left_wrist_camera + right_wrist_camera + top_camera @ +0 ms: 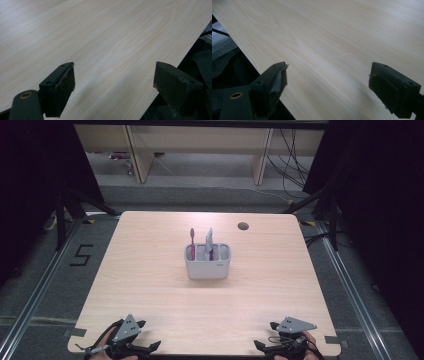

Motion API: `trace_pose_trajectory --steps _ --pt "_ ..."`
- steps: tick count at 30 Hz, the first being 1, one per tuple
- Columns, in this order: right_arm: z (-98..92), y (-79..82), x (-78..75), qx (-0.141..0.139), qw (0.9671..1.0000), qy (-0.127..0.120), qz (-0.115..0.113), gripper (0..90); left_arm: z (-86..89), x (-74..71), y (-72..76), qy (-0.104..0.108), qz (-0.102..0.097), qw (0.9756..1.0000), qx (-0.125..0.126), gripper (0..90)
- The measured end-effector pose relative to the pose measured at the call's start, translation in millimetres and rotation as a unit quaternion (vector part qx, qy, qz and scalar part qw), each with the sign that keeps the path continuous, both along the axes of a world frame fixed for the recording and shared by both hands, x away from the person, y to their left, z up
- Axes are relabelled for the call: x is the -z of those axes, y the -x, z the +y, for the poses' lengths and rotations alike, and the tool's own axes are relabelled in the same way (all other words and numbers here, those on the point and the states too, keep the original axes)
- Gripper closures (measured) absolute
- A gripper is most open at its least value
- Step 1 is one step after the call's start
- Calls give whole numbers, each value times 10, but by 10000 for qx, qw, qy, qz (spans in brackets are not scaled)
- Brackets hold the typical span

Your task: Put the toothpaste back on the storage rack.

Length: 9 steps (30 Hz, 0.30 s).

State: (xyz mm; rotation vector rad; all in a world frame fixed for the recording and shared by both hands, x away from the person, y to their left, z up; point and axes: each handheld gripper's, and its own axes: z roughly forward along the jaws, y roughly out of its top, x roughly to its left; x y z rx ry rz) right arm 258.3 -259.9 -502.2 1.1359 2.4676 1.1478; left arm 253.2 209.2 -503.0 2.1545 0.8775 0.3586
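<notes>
One grey rectangular plastic holder point(208, 263) with compartments is standing upright near the middle of the light wooden table point(150, 285). It is holding one pink toothbrush point(192, 241) in its left compartment and one grey-white tube point(209, 240) in the middle section; a small dark mark on its front wall is too small to read. The left gripper point(113, 82) and right gripper point(328, 81) are resting at the near table edge, well apart from the holder, each with jaws spread wide and gripping nothing. A black "5" point(81, 255) is marking the floor at left.
</notes>
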Motion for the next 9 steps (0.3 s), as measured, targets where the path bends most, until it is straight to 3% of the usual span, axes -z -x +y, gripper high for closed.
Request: trace_pose_trajectory --steps 7,9 --pt "-7 3 -9 55 9999 68 -60 157 0 0 0 1 0 10000 -3 168" --pt "13 23 -6 135 9998 -75 127 157 -1 0 0 1 4 10000 -6 168"
